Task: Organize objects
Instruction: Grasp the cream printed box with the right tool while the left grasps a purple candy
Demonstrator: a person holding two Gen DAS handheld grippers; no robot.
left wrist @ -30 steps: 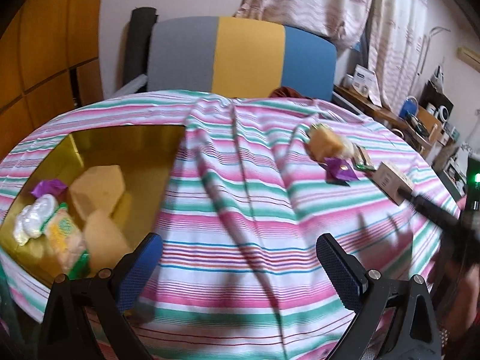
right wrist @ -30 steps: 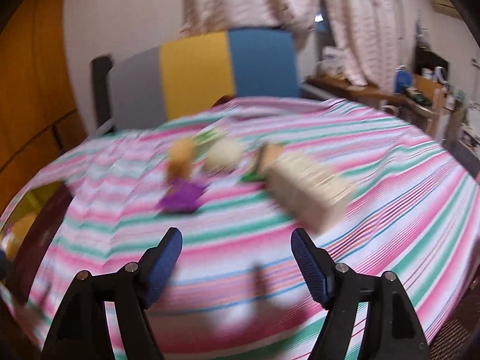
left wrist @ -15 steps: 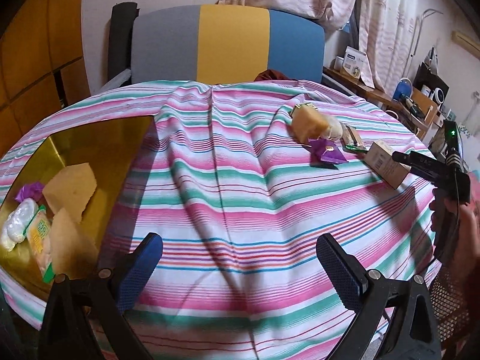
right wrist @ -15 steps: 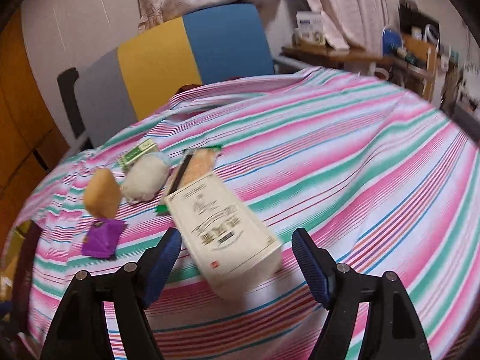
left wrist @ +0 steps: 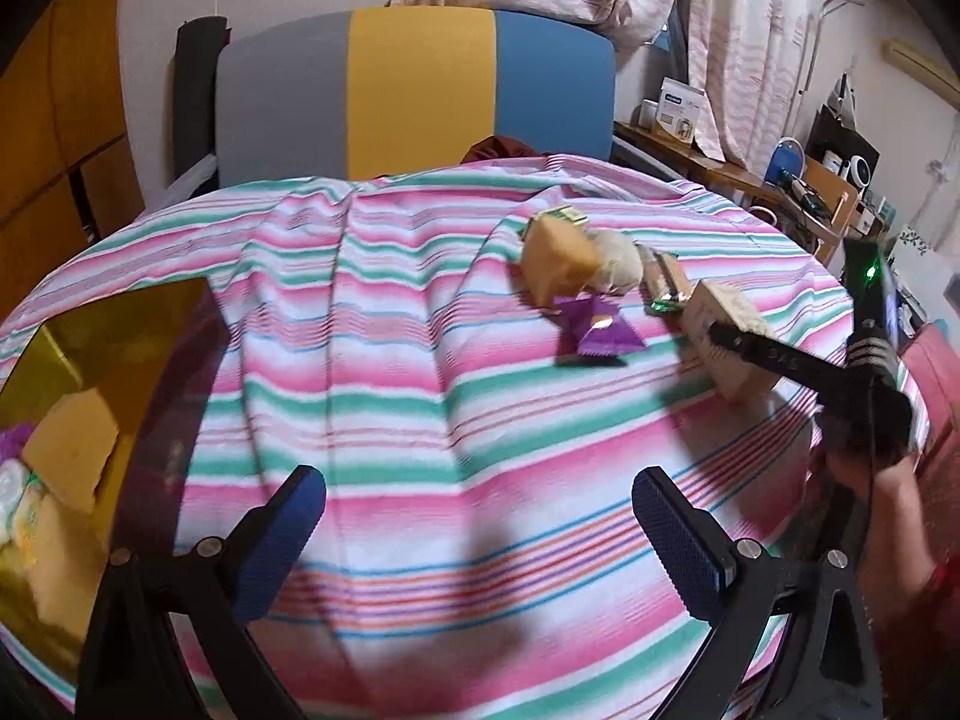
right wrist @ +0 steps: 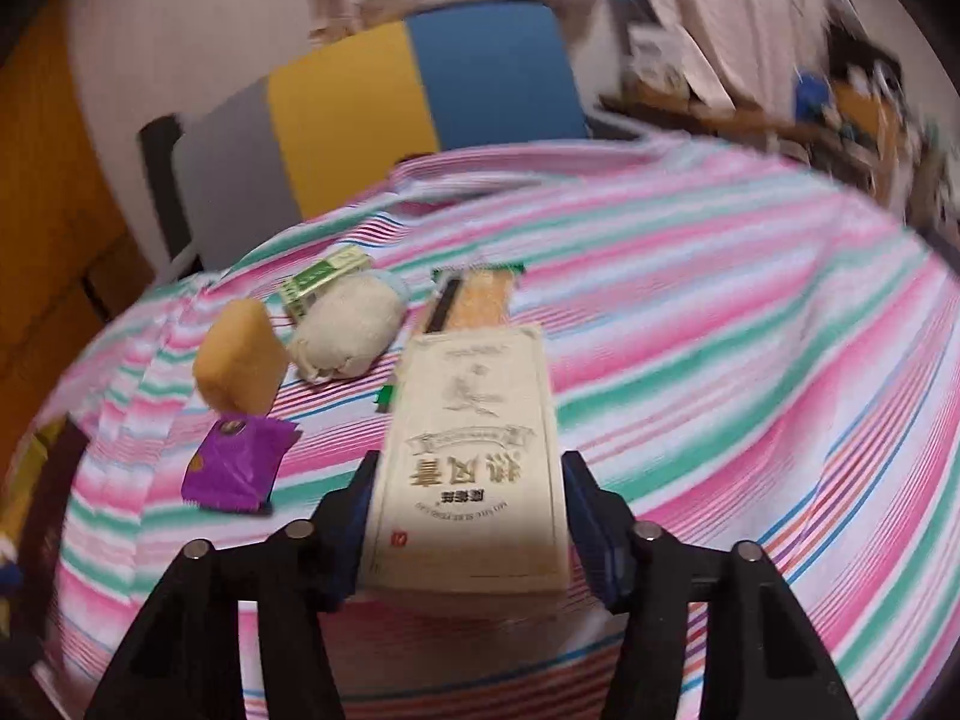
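Striped pink, green and white cloth-covered bench [left wrist: 420, 396]: its loose folds could snag a dragged carton or packet, so anything moved should probably be lifted clear first.

Gold-lined rectangular tray [left wrist: 114, 324], at the left edge of the bench: cut off by the frame in both views, so its free space cannot be judged; a carton dropped in blind may land on the yellow sponge blocks and packets already inside.

Pale cream printed cardboard carton [right wrist: 474, 462], lying flat near the right side of the bench: the right hand-held gripper [right wrist: 468, 516] has just been closing, and its blue pads now sit against the two long sides of the carton near its close end. Gripped that far from the middle, the carton may tip forward or slip out once raised; its underside and the true pad contact are hidden.

Left hand-held gripper [left wrist: 480, 516]: jaws spread wide, holding nothing, above bare cloth.

Remaining cluster, just beyond the carton: yellow sponge block [right wrist: 240, 360], cream cloth pouch [right wrist: 348, 330], purple foil sachet [right wrist: 237, 462], a green-and-white packet [right wrist: 321, 282] and an orange-brown bar wrapper [right wrist: 480, 300]. A swinging carton could knock these. Motion blur obscures their print.
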